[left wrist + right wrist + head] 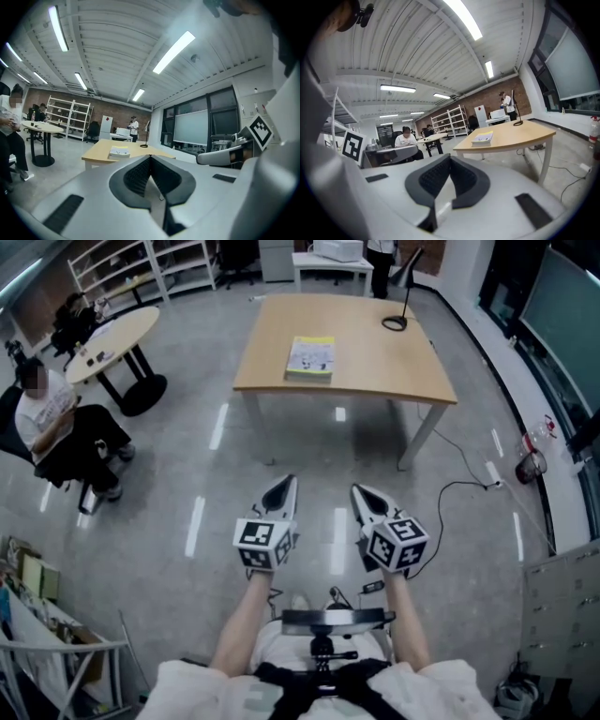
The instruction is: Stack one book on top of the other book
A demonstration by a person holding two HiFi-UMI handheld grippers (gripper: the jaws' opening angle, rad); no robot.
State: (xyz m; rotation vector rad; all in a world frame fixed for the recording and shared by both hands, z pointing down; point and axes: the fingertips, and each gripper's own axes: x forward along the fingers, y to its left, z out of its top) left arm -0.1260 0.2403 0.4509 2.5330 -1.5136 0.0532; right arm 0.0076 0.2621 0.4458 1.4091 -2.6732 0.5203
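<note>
Tongs: left tongs [287,482] and right tongs [359,489] are both closed tight with nothing between them. They are held side by side, roughly level, out over the floor [206,456].
Floor: grey and shiny. A black cable [459,486] trails across it to the right of the table.
Table: wooden table [375,362] is well ahead of both tongs, and nothing on it looks within reach from here.
Round table: a smaller one [117,334] sits off to the left with a seated person [56,423] just beside it. Neither is part of the job.
Book pile: book pile [310,358] lies flat on the table, left of centre toward the near edge, with a yellow band on its cover. From above only one outline shows. From the side it looks thick, maybe two books already one on the other; can't tell.
Lamp: black desk lamp [400,298] stands at the table's far right, well apart from the pile.
Stage (guess): no loose second book is visible, so this is either before the start or after the stacking is done.
Risk 1: closed tongs reaching the pile would push it, not grip it, so they need to open first.
Risk 2: a flat book gives little edge, so a shallow pinch may catch only the cover and fan the pages.
Risk 3: a sideways bump could slide the top book out of line.
Risk 4: the cable could snag a foot on the way in.
</note>
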